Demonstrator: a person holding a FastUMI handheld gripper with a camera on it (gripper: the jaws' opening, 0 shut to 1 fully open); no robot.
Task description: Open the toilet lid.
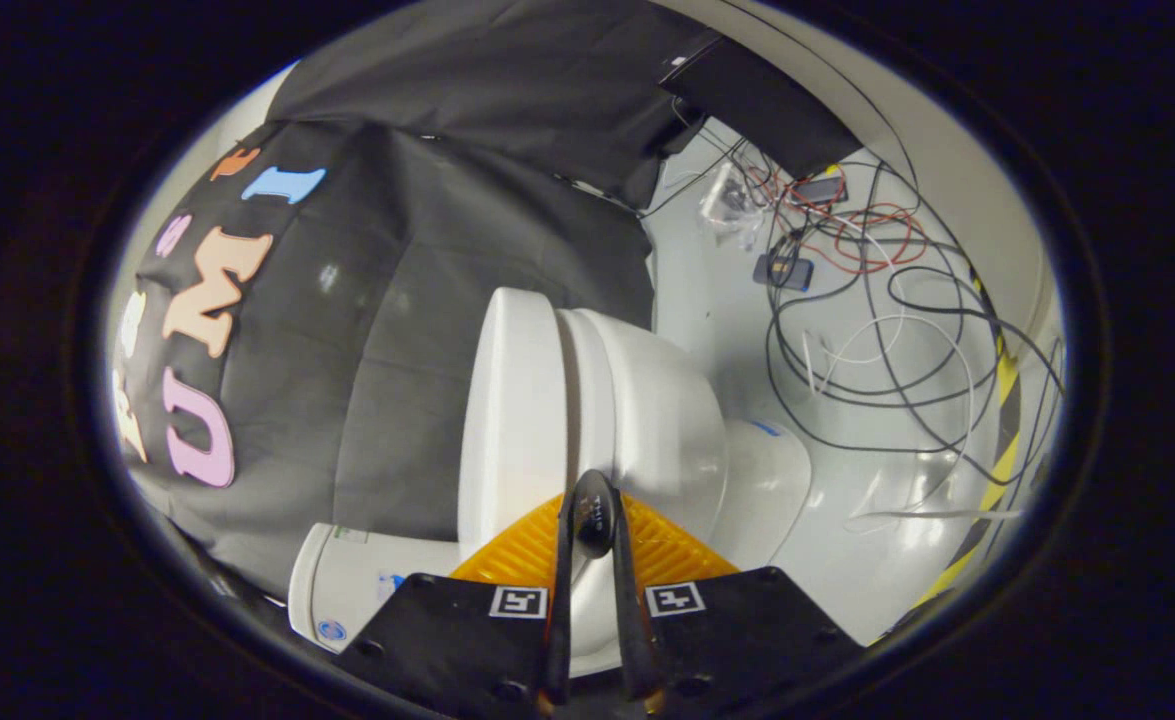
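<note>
The view is rolled on its side, so the floor lies to the right and the booth wall to the left. A white toilet stands just ahead of my fingers. Its lid [509,400] is a flat slab lying down on the bowl [657,420], with a thin seam between them. The tank [347,585] shows close by, left of my fingers. My gripper [593,505] is shut, its tips meeting in front of the rim right beside that seam. I see nothing held between the tips. Whether they touch the rim is unclear.
Black cloth [397,300] hangs as the wall behind the toilet. Beyond the bowl a glossy grey floor [847,560] carries a tangle of cables [897,320] and small devices. Yellow-black tape [997,470] marks the floor's far edge. The toilet's base [772,480] spreads onto the floor.
</note>
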